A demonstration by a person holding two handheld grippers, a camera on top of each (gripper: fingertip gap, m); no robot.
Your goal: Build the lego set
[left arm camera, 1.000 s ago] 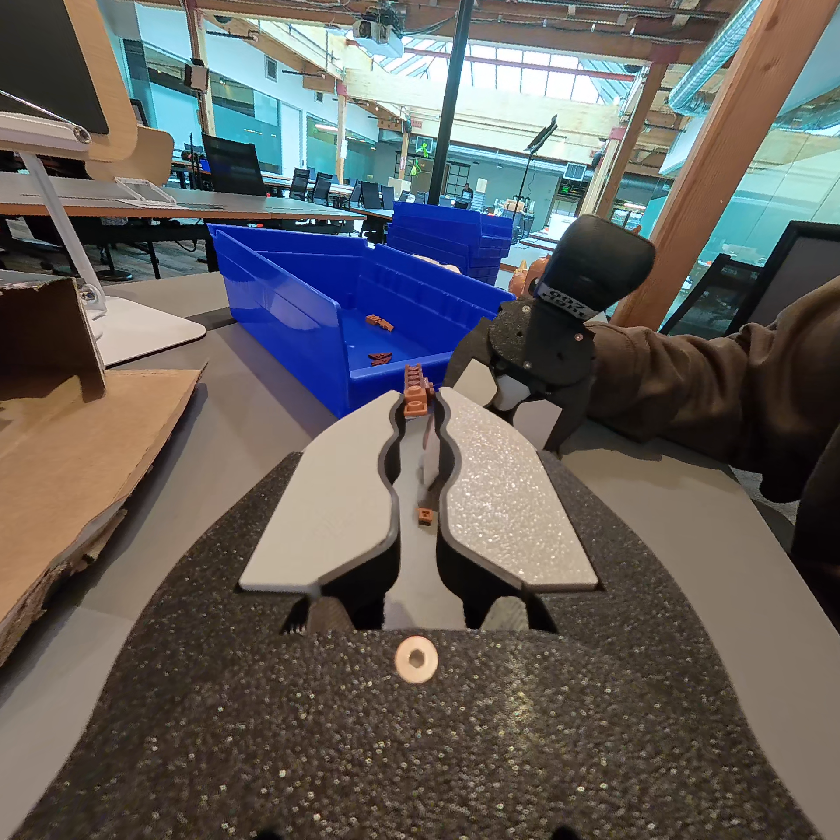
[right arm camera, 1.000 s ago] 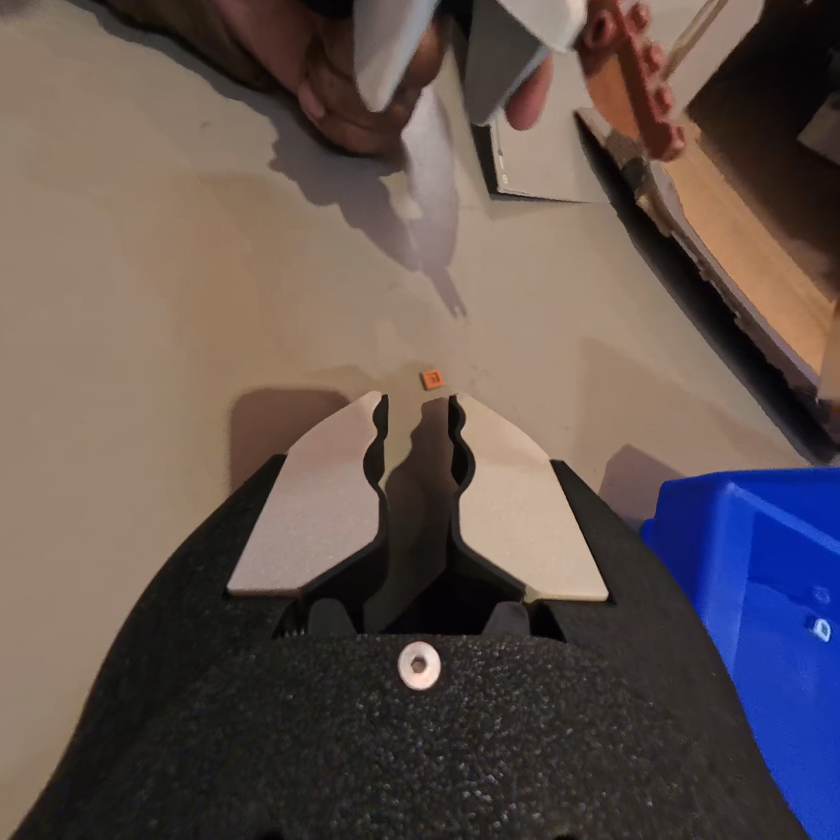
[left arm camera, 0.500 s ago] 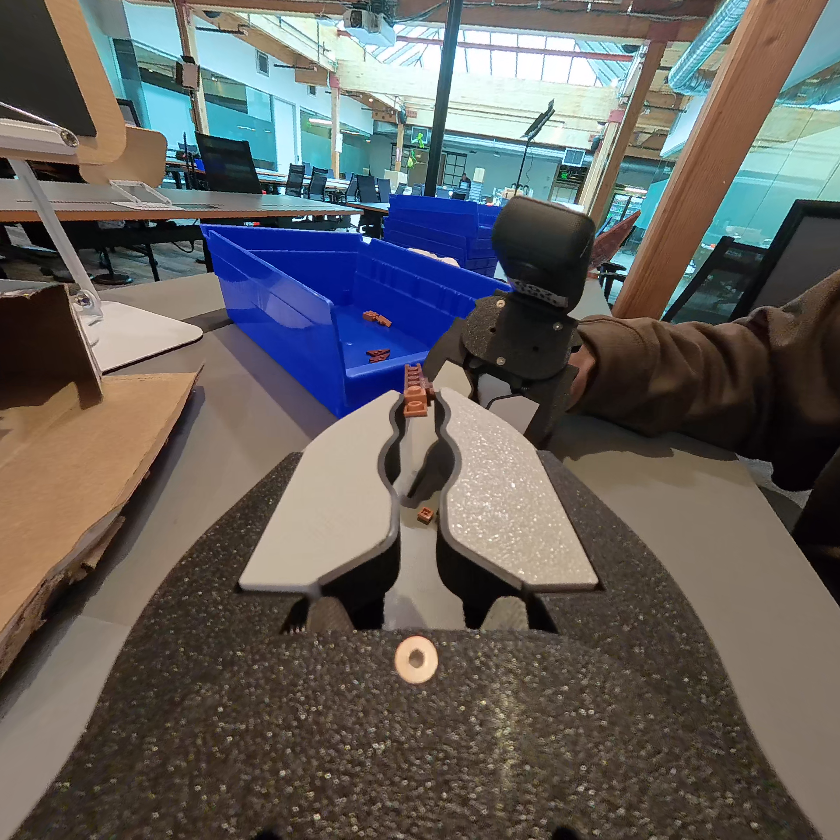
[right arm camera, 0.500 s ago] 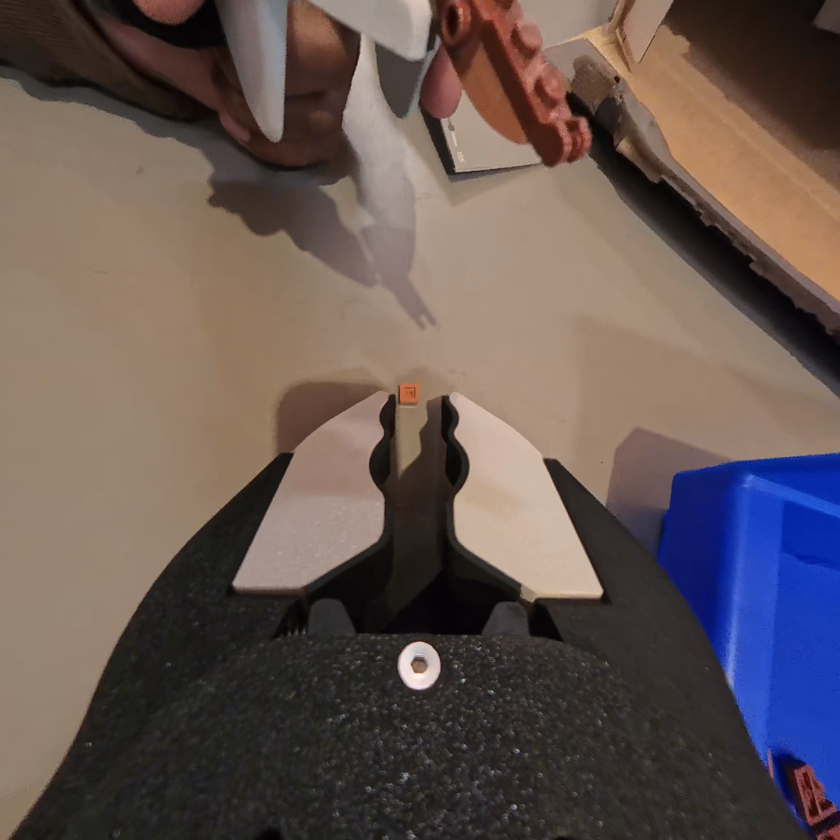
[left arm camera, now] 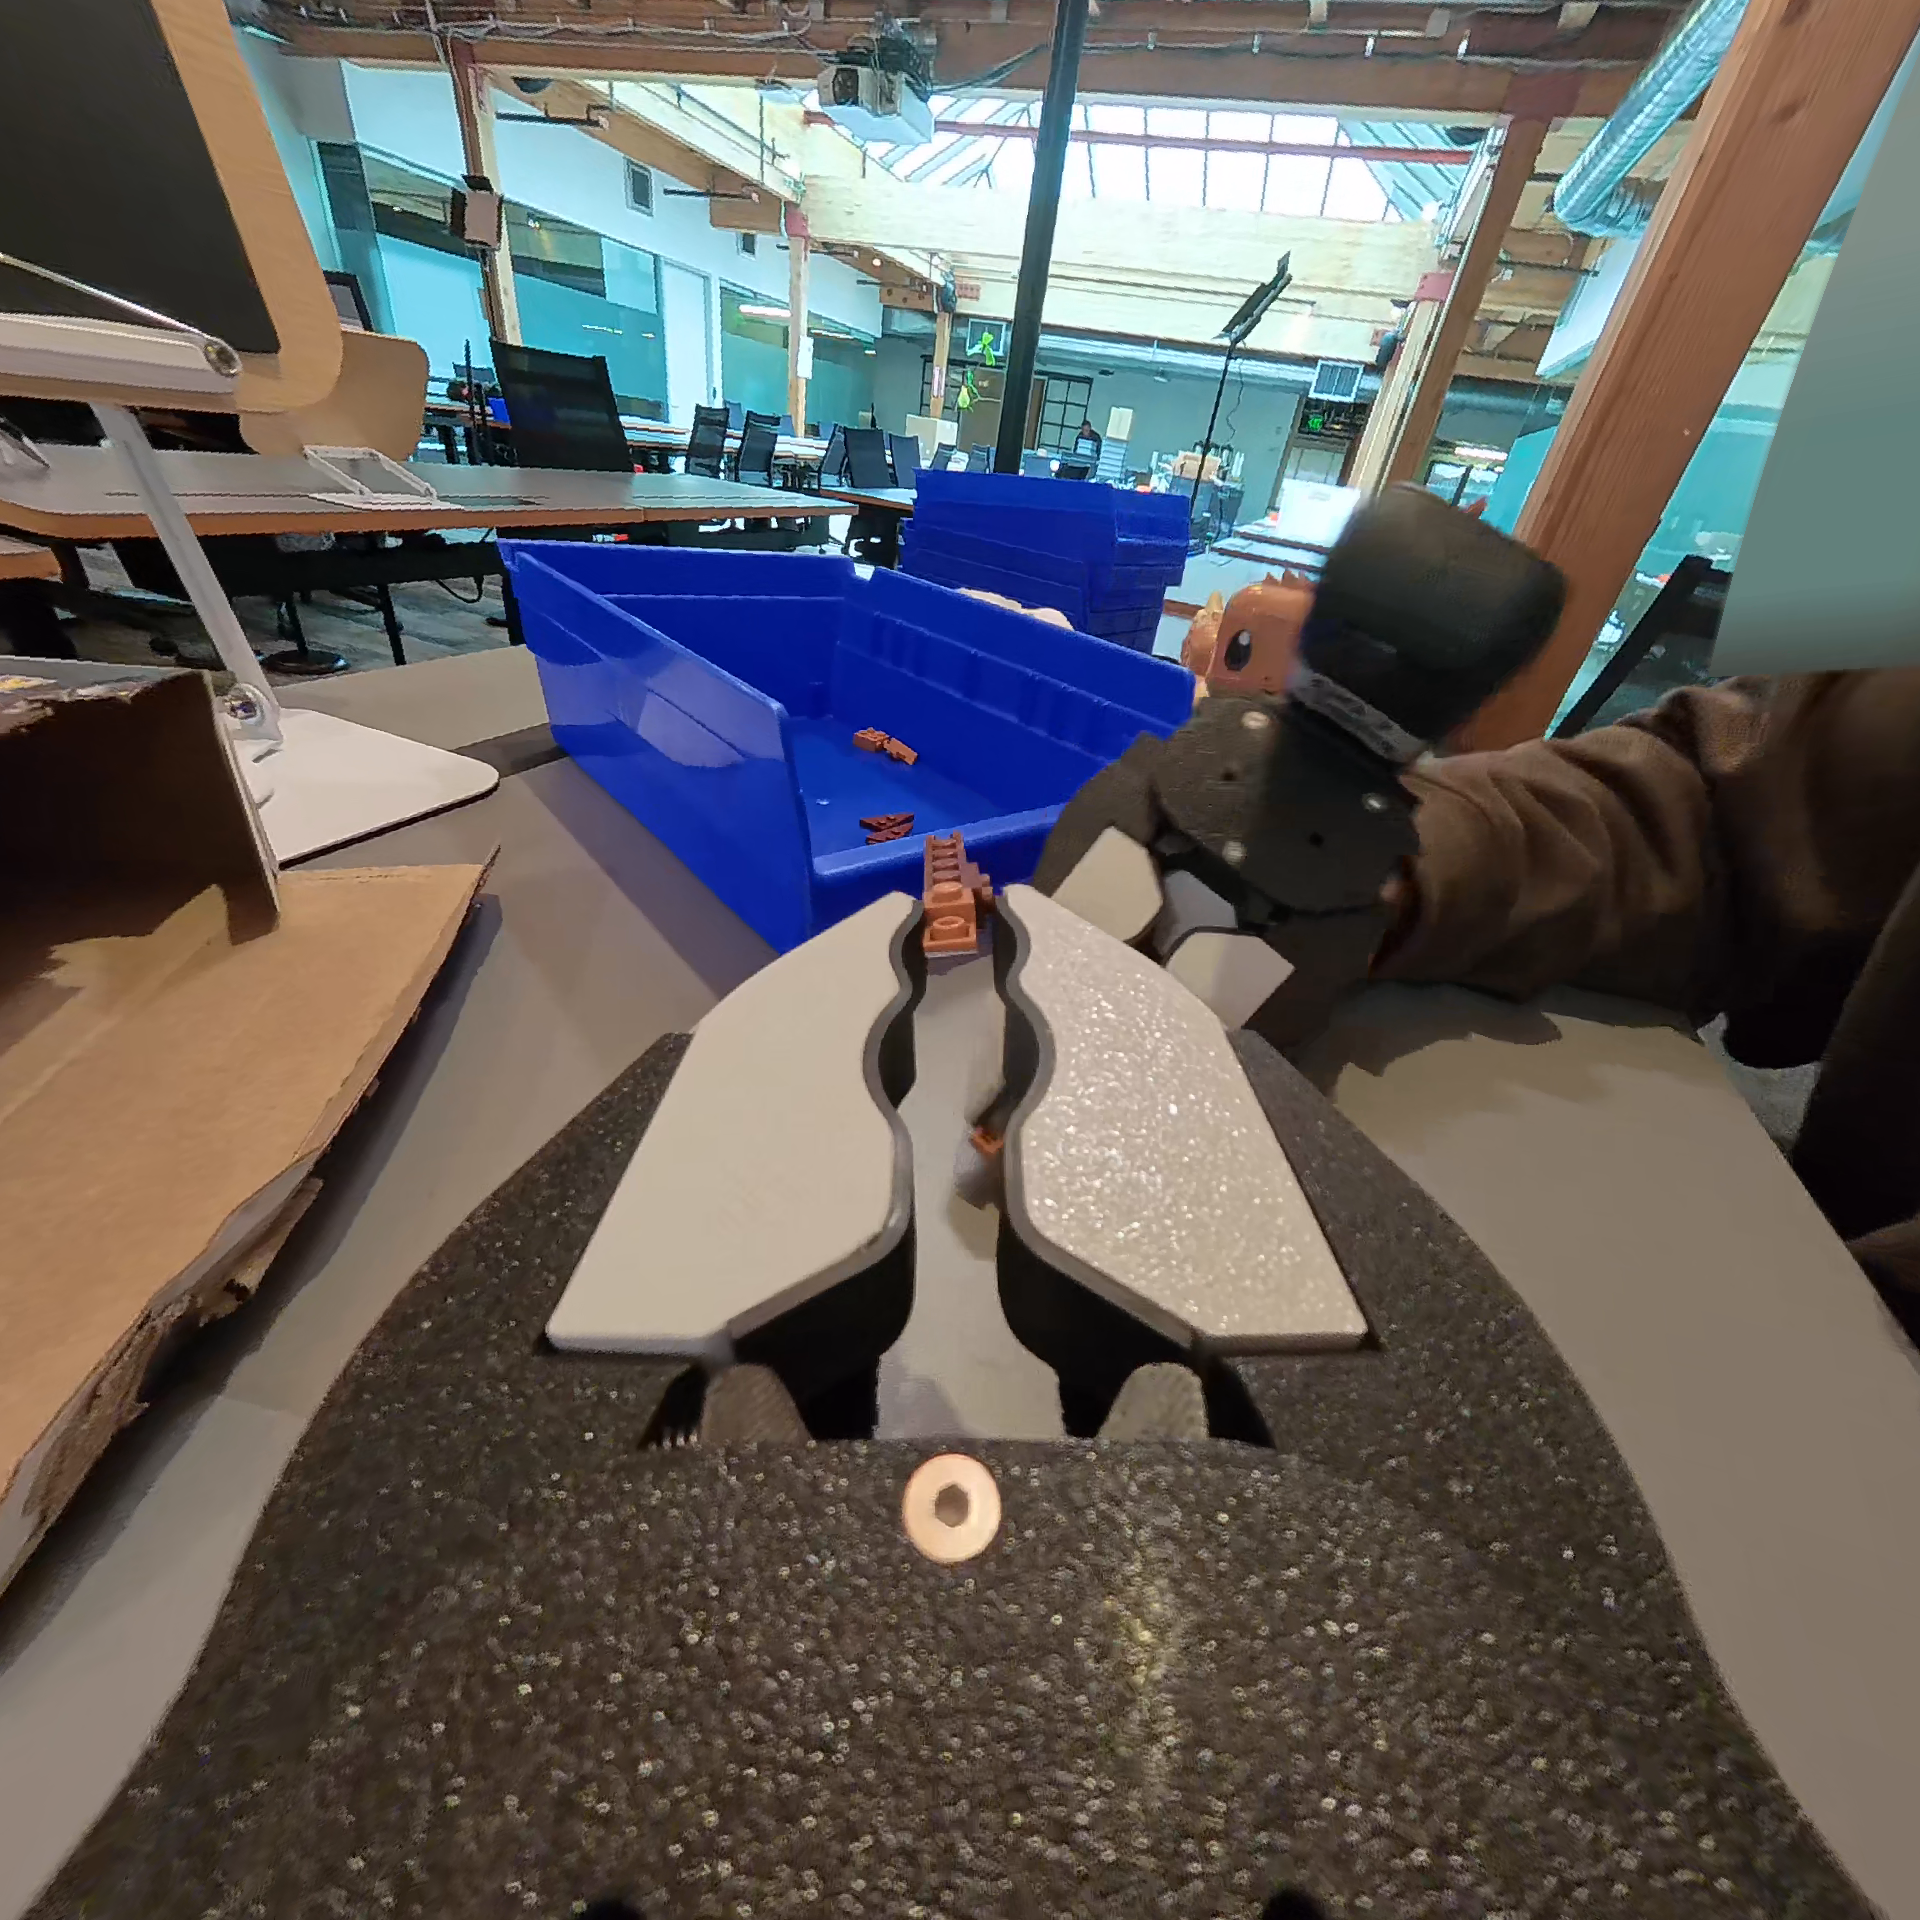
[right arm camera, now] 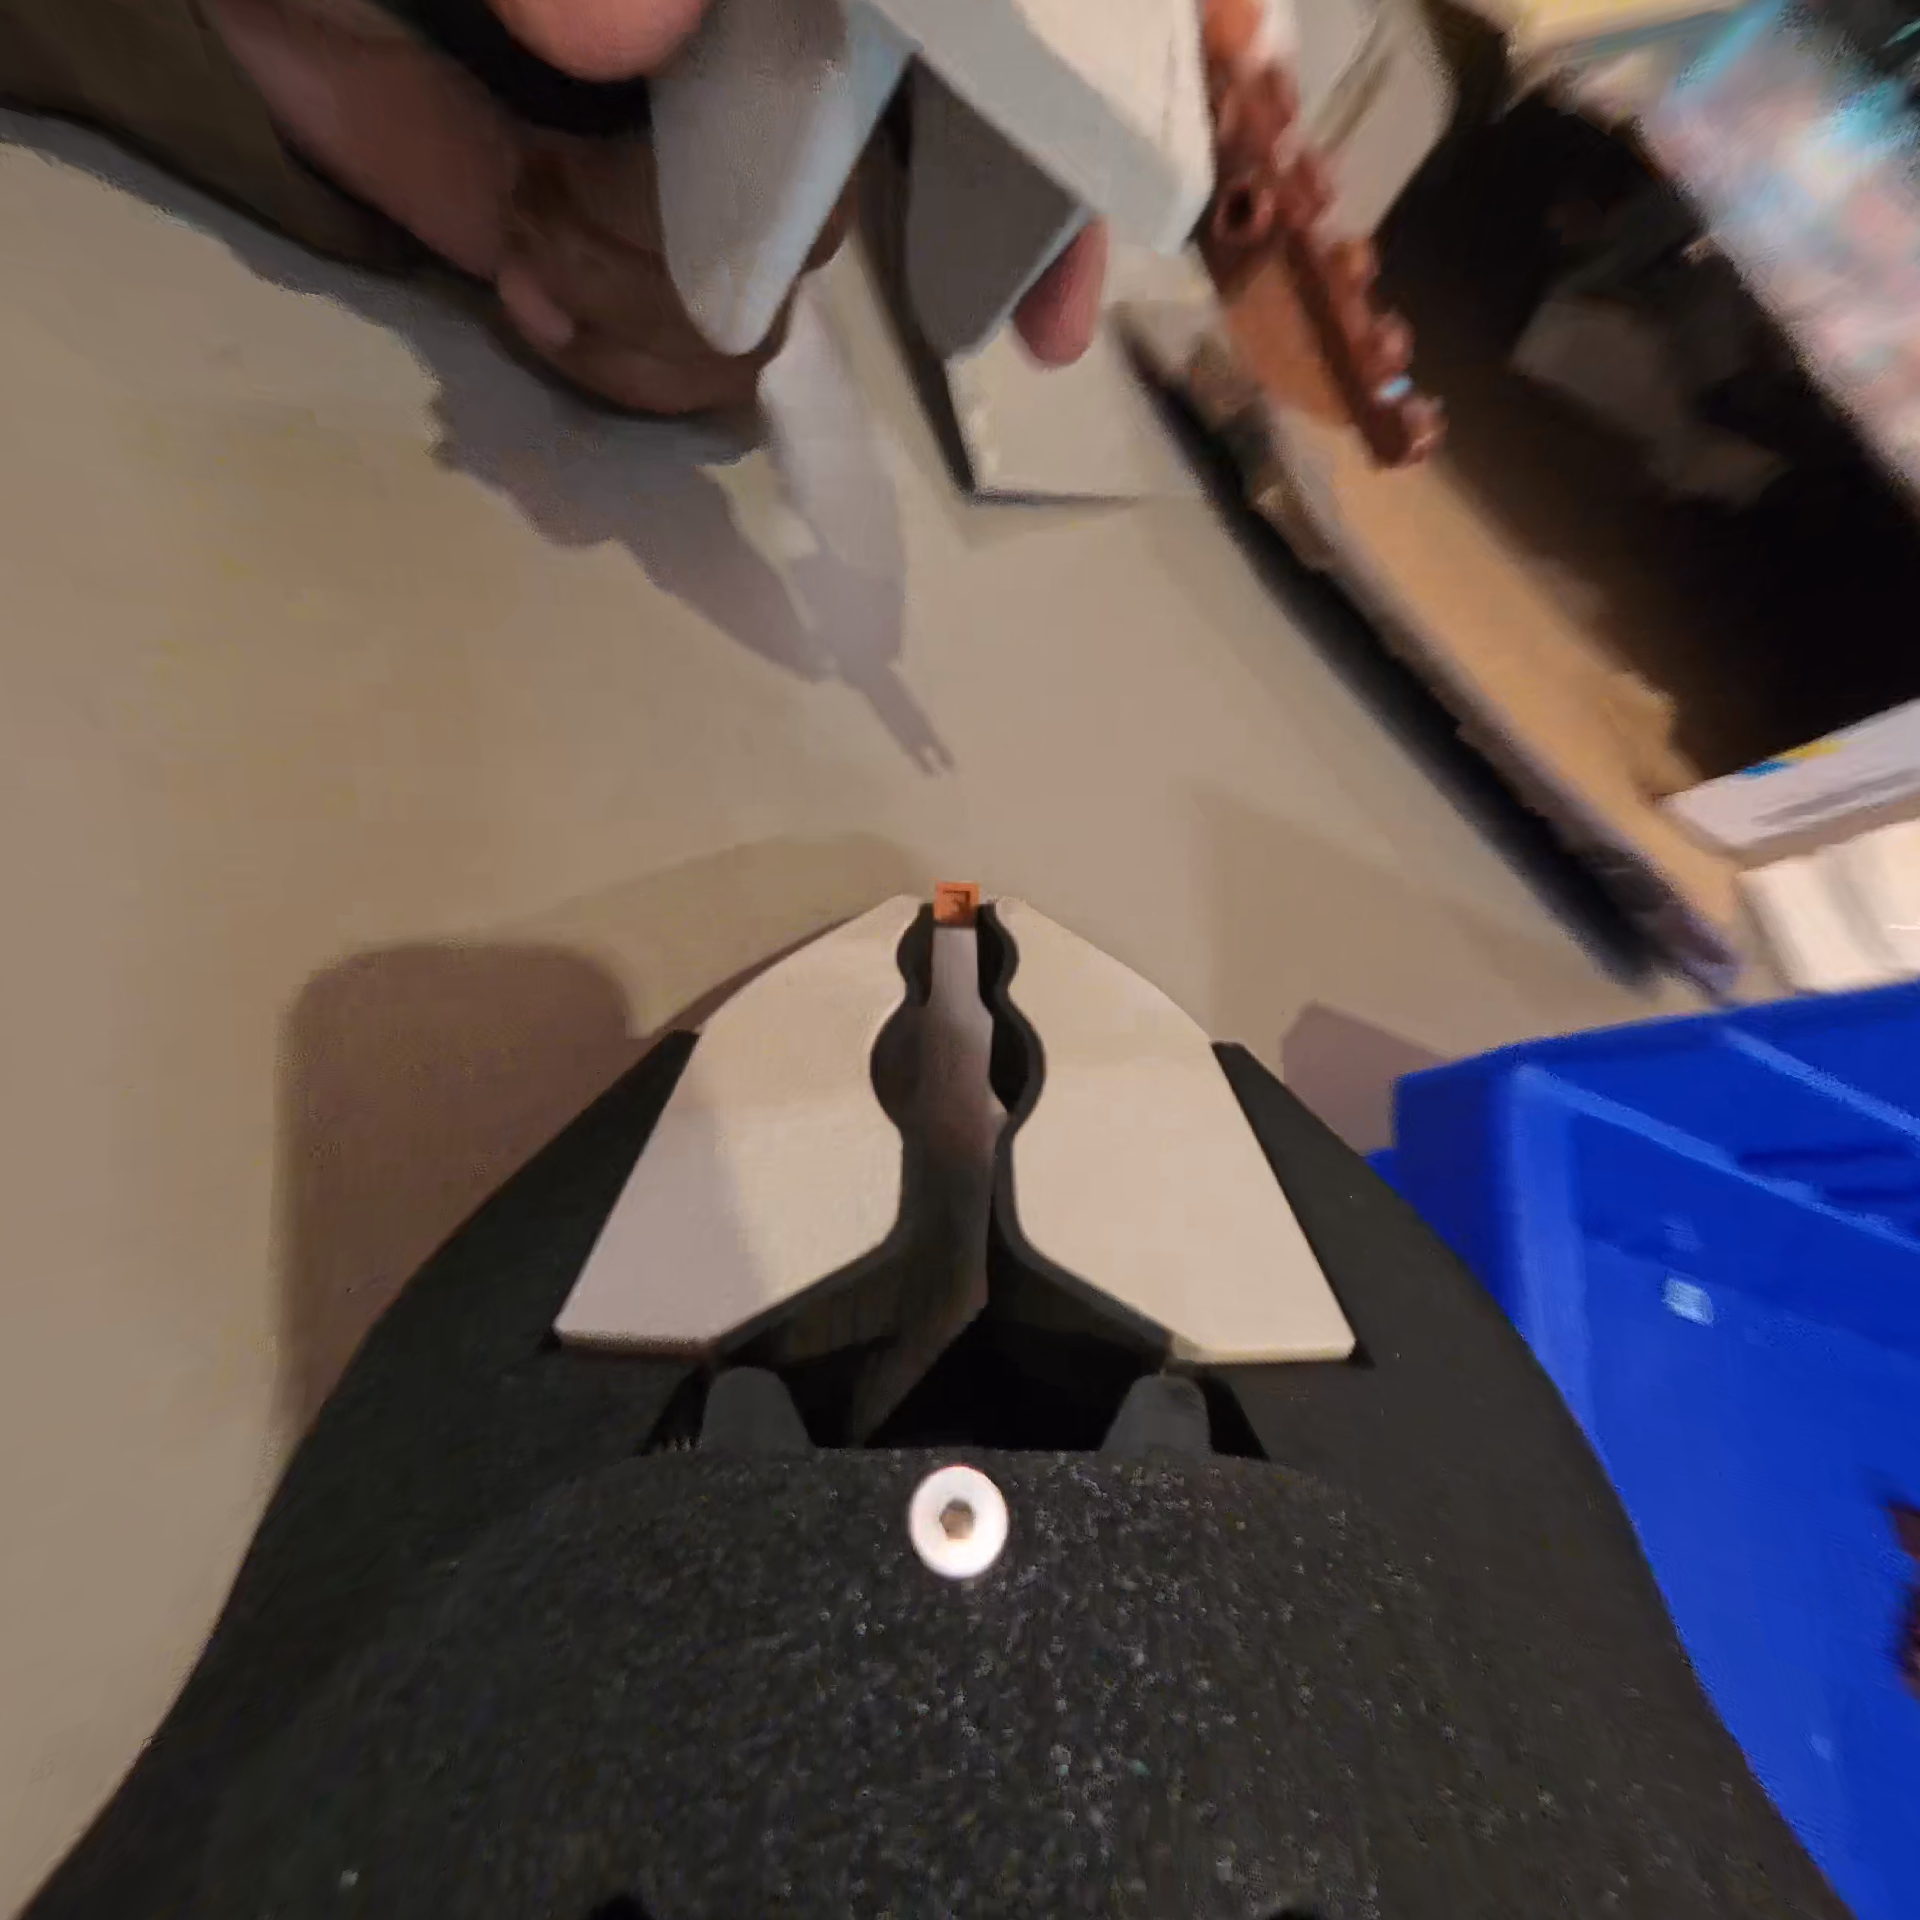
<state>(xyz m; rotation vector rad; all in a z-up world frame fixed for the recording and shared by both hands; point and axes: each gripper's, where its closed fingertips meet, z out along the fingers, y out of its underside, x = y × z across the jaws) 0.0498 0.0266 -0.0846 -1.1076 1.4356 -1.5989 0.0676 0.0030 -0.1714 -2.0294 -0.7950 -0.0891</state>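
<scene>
The right gripper (right arm camera: 957,914) is pinching a tiny orange square plastic tile (right arm camera: 956,902) at its fingertips, just over the grey table (right arm camera: 312,675). Beyond it, the left gripper (left arm camera: 954,914) is clamping a long reddish-brown studded brick plate (left arm camera: 948,904), its pads pressing both sides. Farther off, the blue plastic bin (left arm camera: 665,717) is holding some brown pieces (left arm camera: 885,744). Both parts are gripped, well apart, and not joined.

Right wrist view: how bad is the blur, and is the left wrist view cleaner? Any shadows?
Right wrist view: motion smear at top and right over the cardboard and blue bin; its own claw stays sharp, and shadows fall on the table. Left wrist view: mostly crisp with wide-angle bending; only the other claw's body is smeared.
</scene>
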